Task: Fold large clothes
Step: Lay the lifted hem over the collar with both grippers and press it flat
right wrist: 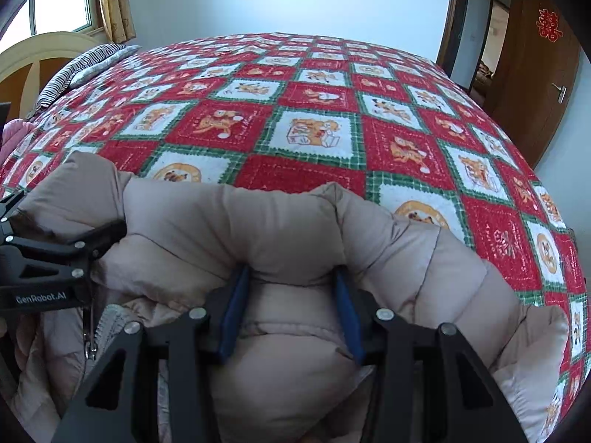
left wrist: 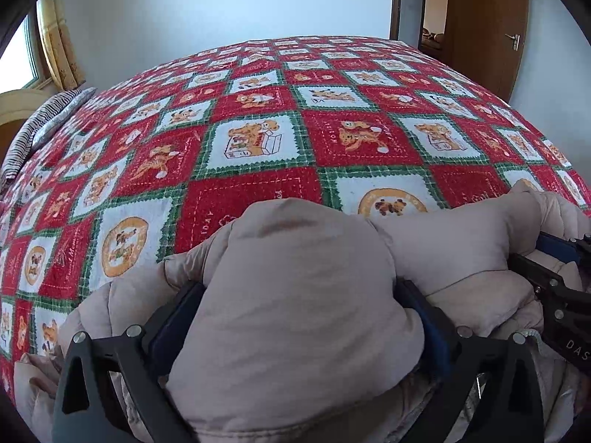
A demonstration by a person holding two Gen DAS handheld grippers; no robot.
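Between both grippers' (left wrist: 295, 313) (right wrist: 291, 310) blue pads bulges the beige jacket (right wrist: 236, 221), seemingly clamped by each.

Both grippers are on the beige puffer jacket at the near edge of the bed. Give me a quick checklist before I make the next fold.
1. Right gripper has jacket padding between its fingers: ok, the blue pads press a roll of it.
2. Left gripper grip: cannot tell; a thick bulge fills the wide jaws, firmness unclear.
3. Grippers apart from each other: ok, side by side with jacket between them.
4. Landing space on the blanket: ok, bare beyond the jacket.
5. Zipper clear of the fold: not ok, it hangs loose near the left gripper.
6. Jacket lying flat: not ok, bunched into rolls.
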